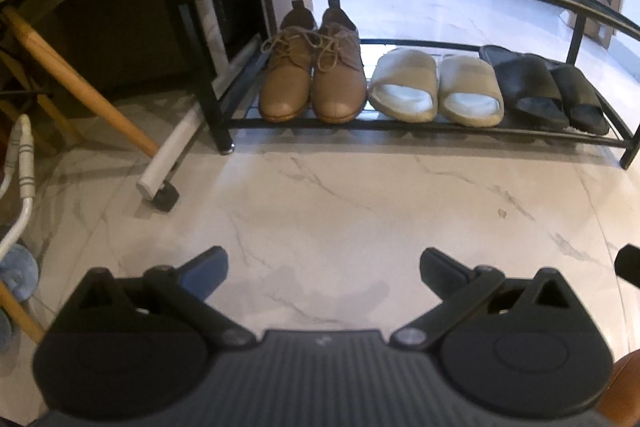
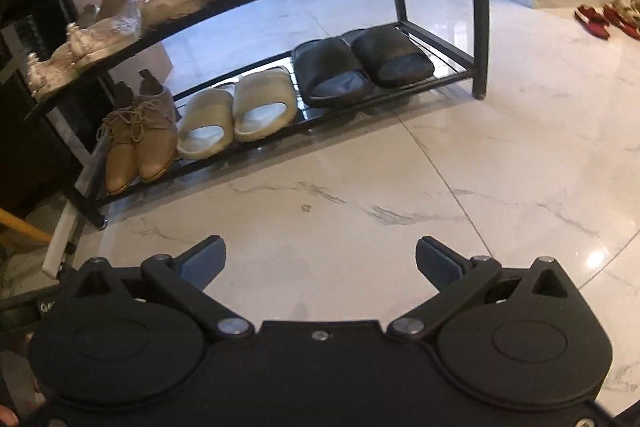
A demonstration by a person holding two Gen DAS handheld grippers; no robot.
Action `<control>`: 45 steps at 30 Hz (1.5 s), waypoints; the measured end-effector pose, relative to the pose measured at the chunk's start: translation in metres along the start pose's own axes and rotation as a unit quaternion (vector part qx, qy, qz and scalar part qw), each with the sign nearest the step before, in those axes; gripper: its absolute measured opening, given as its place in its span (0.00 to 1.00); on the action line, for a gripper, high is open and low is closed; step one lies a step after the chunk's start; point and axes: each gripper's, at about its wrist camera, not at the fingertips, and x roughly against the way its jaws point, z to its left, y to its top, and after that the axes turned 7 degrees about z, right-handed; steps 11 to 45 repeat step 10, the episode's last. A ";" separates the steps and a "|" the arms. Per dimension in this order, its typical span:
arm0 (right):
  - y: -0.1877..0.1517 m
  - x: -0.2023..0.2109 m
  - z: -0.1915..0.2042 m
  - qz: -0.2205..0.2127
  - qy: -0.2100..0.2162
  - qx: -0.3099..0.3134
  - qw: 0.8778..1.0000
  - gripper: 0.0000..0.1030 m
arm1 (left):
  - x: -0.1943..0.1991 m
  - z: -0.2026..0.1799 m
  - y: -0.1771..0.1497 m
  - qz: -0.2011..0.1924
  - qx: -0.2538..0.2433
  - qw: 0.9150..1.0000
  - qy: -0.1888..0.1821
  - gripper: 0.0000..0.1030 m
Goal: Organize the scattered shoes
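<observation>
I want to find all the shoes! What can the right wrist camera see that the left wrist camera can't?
Only the right wrist view shows the red flat shoes lying on the white marble floor, far from the rack, and the open right gripper.

Only the left wrist view shows the slanted wooden leg, a fuzzy blue slipper at the edge, and the open left gripper.

Both show the black metal shoe rack holding tan lace-up shoes, cream slide sandals and black slide sandals.

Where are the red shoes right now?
Only the right wrist view shows the red shoes: on the marble floor at far upper right, near the wall, well beyond the rack's right leg.
</observation>
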 end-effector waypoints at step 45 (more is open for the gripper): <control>-0.001 -0.007 0.000 0.012 0.001 -0.005 1.000 1.00 | 0.004 0.004 -0.003 -0.022 0.016 0.999 -0.018 0.99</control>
